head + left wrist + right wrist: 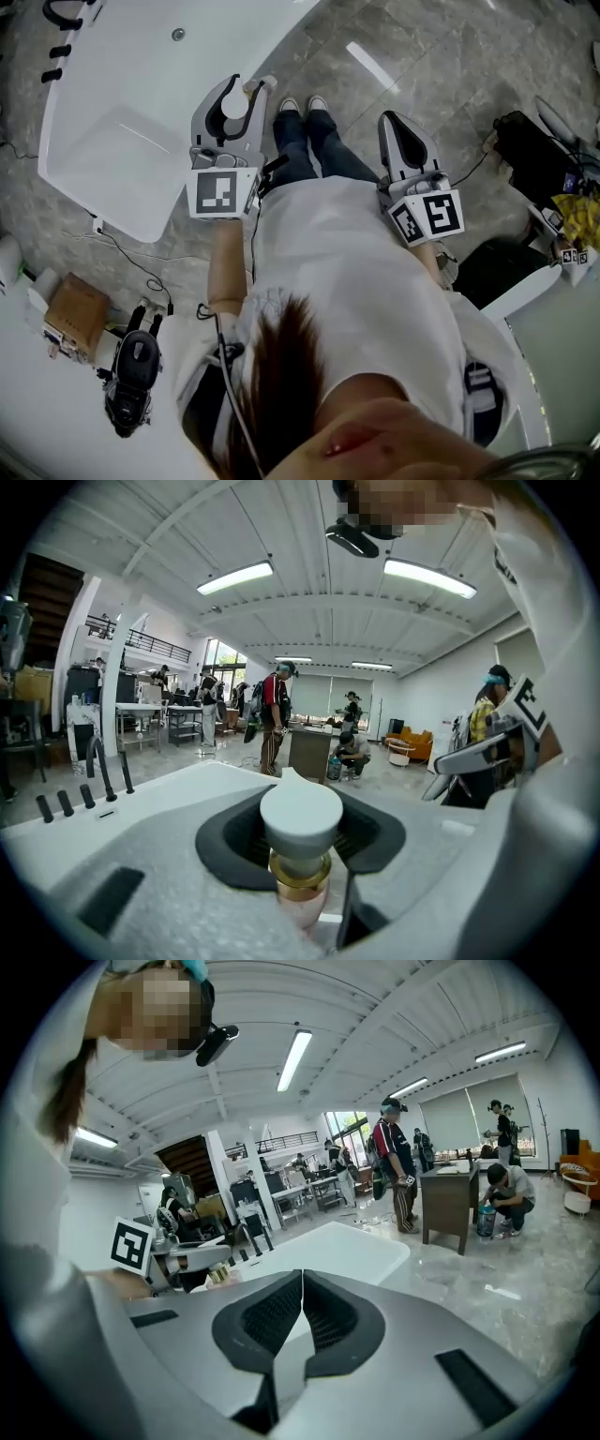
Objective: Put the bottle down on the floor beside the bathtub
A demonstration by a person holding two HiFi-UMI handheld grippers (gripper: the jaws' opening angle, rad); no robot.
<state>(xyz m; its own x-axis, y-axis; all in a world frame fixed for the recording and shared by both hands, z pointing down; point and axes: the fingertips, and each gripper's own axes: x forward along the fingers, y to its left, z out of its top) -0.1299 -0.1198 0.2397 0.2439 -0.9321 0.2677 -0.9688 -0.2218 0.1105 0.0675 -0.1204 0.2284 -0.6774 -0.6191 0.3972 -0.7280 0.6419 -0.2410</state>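
Observation:
My left gripper point(236, 94) is shut on a bottle point(234, 105) with a round white cap, held upright in the air in front of the person's body. In the left gripper view the bottle point(300, 822) shows its white cap, gold collar and pink body between the dark pads of the left gripper point(300, 834). The white bathtub point(122, 112) lies just left of that gripper, with grey marble floor point(375, 66) beside it. My right gripper point(398, 127) hangs at the right, and in its own view the right gripper point(302, 1288) has its jaws shut together on nothing.
The person's shoes point(302, 105) stand on the floor between the grippers. A cardboard box point(75, 314) and a black device point(131, 375) sit at the lower left, a black bag point(534, 150) at the right. Cables trail by the tub. Several people and a cabinet point(448, 1206) stand farther off.

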